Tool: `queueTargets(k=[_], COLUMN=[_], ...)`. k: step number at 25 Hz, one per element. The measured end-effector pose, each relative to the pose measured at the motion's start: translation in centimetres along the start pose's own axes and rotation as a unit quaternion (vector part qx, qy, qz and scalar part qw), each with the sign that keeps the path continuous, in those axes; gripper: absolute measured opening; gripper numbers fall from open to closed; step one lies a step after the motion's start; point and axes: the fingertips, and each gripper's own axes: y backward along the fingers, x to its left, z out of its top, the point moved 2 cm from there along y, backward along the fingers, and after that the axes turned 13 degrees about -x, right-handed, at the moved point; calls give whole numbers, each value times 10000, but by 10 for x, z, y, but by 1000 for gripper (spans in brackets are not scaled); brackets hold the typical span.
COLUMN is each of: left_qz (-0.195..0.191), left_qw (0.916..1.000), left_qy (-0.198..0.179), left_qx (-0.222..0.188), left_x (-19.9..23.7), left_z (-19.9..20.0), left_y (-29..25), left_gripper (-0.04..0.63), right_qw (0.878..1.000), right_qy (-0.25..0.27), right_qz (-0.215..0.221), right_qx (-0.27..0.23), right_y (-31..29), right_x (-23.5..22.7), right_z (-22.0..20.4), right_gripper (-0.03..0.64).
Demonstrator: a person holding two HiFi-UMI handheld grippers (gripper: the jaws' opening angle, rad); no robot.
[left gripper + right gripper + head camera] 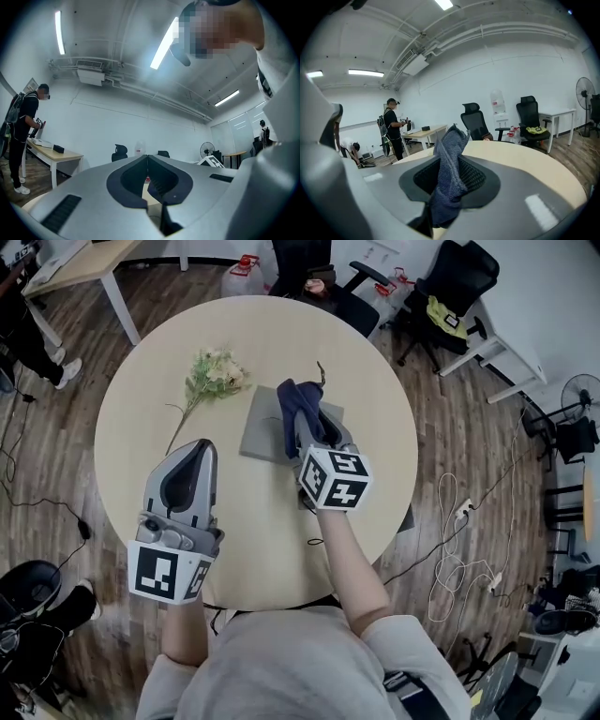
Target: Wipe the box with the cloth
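Near the middle of the round surface (375, 390) lies the box (265, 430), flat, grey and square, with nothing pinning it down. Over its right half is the cloth (302, 401), a dark blue bunch. The right hand-held gripper (317, 439) is clenched on it, and in the right gripper view a twisted fold stands up from between the jaws. Whether the cloth actually touches the box I cannot tell from either view.

The left hand-held gripper (201, 448) sits well apart from the box, nearer the person's edge of the surface. Its jaws are closed together with nothing between them. A sprig of flowers (214, 377) lies beyond and to the left of the box, near but not touching it.

My judgement is that the main risk is the box sliding. It looks light and is unheld, so a sideways stroke could push it along instead of wiping it, possibly into the flowers. The cloth is also held as a narrow wad. If it is pressed down like this, the hard jaw tips may scrape the lid, or drag may pull the fold free.
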Motion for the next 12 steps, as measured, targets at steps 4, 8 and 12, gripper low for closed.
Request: queueTargets(k=[4,8,12], left_qz=[84,221,314], left_qw=[9998,9995,9989], left_qy=[5,28,50], left_qx=[152,239,333], left_x=[11,25,35], left_z=[-11,-21,-31], left_y=[-4,-4,-2], left_gripper=[8,9,9], right_qw=[9993,9979,9962], right_qy=[-117,-249,-299], right_qz=[-44,-54,-146], right_qx=[344,591,810], right_y=[-29,-55,-79], right_x=[-2,0,-2], right_z=[-26,-47,-63], right_gripper=[117,117,117])
